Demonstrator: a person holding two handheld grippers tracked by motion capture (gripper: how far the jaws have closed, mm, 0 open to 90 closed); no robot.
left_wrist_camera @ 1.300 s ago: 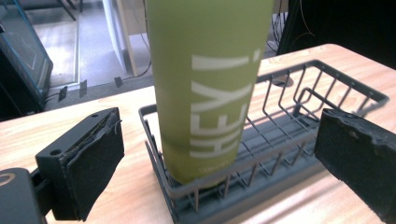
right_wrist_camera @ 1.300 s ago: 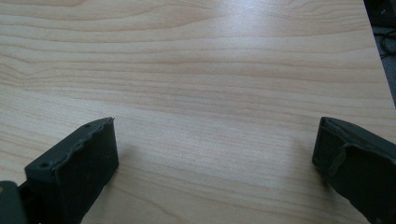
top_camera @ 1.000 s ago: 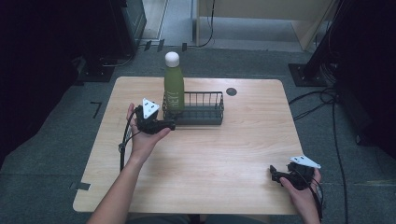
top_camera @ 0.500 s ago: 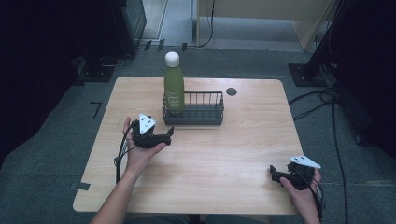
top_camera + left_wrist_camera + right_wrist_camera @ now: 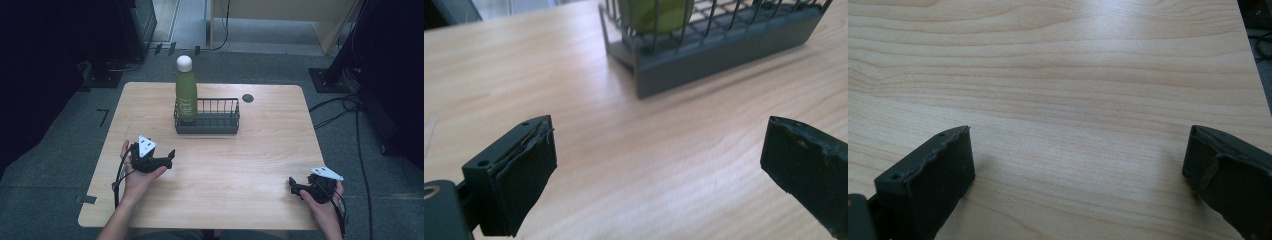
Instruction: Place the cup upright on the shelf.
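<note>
Bottle (image 5: 186, 90) is standing upright in the left end of the rack (image 5: 206, 126), at the table's (image 5: 240, 170) far side. Left gripper (image 5: 170, 154) is hovering near the table's left edge, well apart from the rack — jaws gaping wide, holding nothing. Right gripper (image 5: 293, 186) is resting at the near right corner — jaws likewise spread wide, over bare wood.

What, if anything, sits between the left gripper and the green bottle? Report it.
Only the wire basket's own wall: the green bottle stands inside its left end. Between the left gripper, jaws open, and the basket, the table is bare wood.
</note>
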